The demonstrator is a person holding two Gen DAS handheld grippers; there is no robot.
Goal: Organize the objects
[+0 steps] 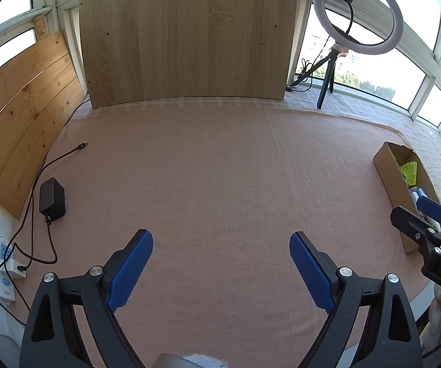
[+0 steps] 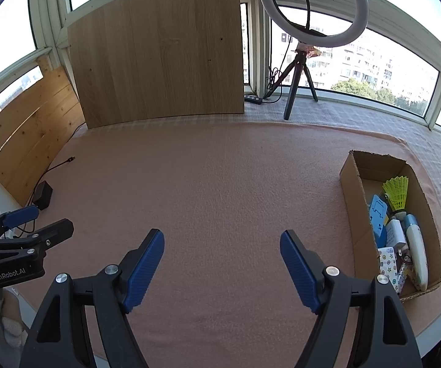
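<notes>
An open cardboard box (image 2: 355, 202) lies on the pink cloth (image 2: 220, 178) at the right. Inside it are a yellow shuttlecock (image 2: 397, 191), a blue plastic piece (image 2: 377, 214), a white charger block (image 2: 395, 233), a white bottle (image 2: 416, 254) and a star-patterned packet (image 2: 387, 265). My right gripper (image 2: 222, 235) is open over bare cloth, left of the box, with nothing between its blue pads. My left gripper (image 1: 221, 239) is also open over bare cloth and holds nothing. In the left wrist view the box (image 1: 389, 171) and the right gripper (image 1: 407, 208) sit at the right edge.
A black power adapter (image 1: 52, 199) with cables and a white power strip (image 1: 4, 263) lie at the left edge. A wooden board (image 1: 186, 33) leans at the back, with a pine panel (image 1: 21, 98) to its left. A ring light on a tripod (image 2: 312, 6) stands back right.
</notes>
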